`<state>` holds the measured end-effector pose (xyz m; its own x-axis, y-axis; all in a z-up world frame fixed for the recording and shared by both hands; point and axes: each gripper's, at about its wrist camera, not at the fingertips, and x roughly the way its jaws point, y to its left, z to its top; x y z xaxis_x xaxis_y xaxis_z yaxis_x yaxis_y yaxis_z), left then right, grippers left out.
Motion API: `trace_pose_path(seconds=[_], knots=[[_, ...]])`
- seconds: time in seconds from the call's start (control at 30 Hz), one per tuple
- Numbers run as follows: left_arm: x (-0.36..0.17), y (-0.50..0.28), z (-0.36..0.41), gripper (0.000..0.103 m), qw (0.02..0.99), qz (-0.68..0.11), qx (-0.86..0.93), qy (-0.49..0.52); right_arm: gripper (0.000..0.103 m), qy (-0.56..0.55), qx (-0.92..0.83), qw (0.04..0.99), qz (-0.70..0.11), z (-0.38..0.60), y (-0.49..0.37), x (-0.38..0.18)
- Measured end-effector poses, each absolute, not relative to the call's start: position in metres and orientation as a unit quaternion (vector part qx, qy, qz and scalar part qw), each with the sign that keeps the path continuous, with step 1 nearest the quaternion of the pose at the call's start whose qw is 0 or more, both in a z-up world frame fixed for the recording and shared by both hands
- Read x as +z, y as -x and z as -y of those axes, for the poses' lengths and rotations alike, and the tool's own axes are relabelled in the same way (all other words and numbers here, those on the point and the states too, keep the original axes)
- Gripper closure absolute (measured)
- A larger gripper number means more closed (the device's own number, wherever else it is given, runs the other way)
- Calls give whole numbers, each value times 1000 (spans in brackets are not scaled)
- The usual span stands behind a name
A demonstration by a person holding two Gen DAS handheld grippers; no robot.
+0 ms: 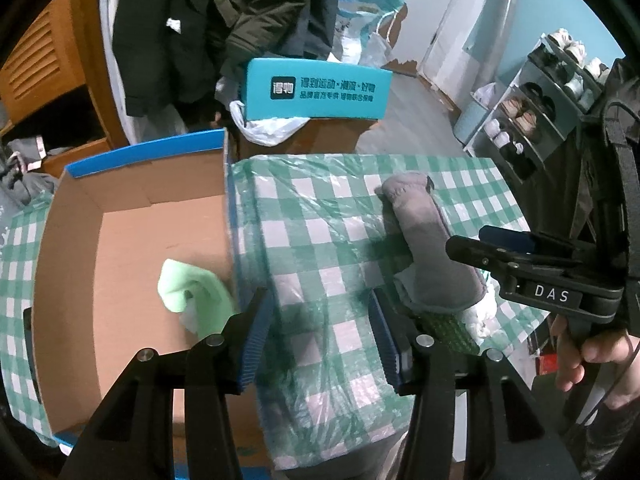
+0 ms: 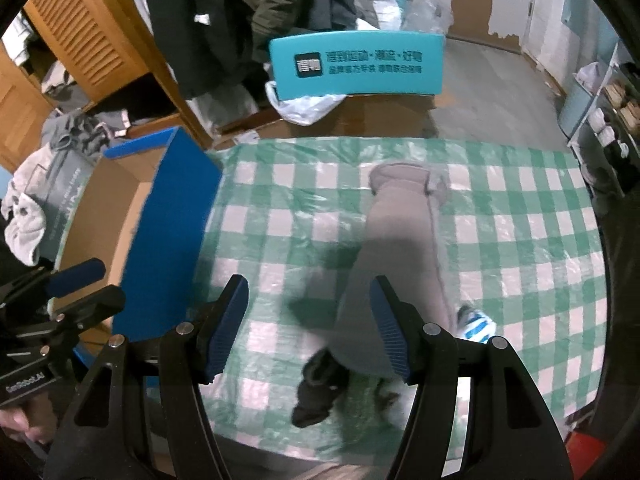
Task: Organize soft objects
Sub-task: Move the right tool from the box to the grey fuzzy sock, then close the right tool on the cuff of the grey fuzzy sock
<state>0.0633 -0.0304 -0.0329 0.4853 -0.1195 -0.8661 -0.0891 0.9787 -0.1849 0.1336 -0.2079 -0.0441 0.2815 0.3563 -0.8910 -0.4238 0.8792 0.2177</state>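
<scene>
A long grey soft item [image 1: 428, 248] lies on the green checked tablecloth [image 1: 320, 240]; it also shows in the right wrist view [image 2: 396, 256]. A black soft item [image 2: 318, 388] and a blue-white striped one [image 2: 476, 324] lie at its near end. A light green cloth [image 1: 192, 296] lies inside the open cardboard box [image 1: 132, 196]. My left gripper [image 1: 318, 338] is open and empty over the cloth beside the box wall. My right gripper [image 2: 308, 328] is open and empty, above the grey item's near end; it also shows in the left wrist view [image 1: 480, 246].
The box's blue wall [image 2: 168, 240] stands left of the right gripper. A teal box [image 1: 316, 90] and a white plastic bag [image 1: 268, 124] sit beyond the table's far edge. Dark jackets [image 1: 208, 20] hang behind. A shoe rack [image 1: 536, 108] stands at the right.
</scene>
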Motion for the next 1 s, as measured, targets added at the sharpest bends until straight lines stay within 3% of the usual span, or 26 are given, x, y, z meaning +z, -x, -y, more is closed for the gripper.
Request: trace_pose_path(seconds=[1.0], knots=[[-99,-140,57,47,811,-569,-38,132,40,56,165,761,-625,221,-209,-137]])
